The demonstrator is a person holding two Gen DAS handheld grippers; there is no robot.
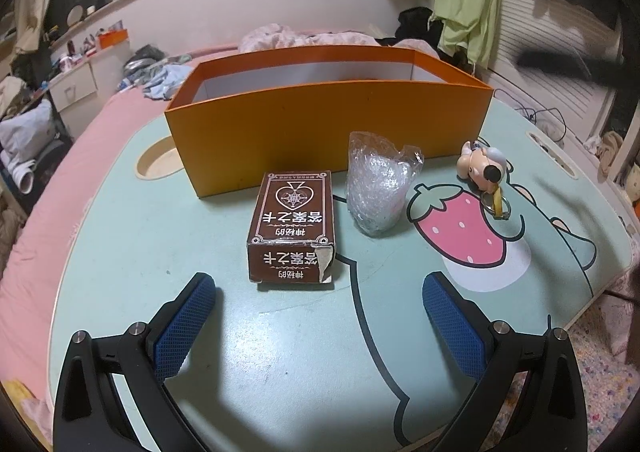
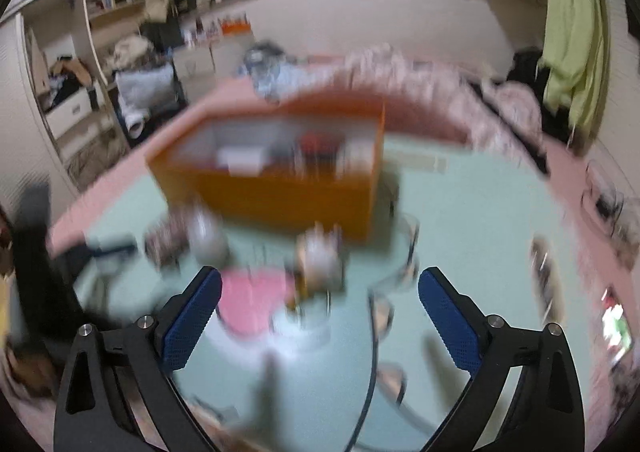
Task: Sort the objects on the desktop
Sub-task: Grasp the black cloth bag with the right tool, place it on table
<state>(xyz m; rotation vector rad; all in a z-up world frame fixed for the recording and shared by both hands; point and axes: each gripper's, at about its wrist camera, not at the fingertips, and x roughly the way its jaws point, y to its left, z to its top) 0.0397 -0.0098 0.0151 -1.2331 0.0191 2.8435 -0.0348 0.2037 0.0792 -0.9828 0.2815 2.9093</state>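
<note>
Three items remain loose on the desk: a brown card box, a bubble-wrap bundle and a small figurine keychain, all in front of the orange storage box.

The left claw stands wide and empty, just short of the card box. The right claw is also wide, nothing between its pads; its view is heavily blurred, with the keychain ahead of it.

Risks, as judged:
- The card box has a torn corner; a pinch there could tear it further.
- The bubble wrap may crush or slip.
- The keychain's ring may snag or swing.
- The orange box may be nudged across the desk.
</note>
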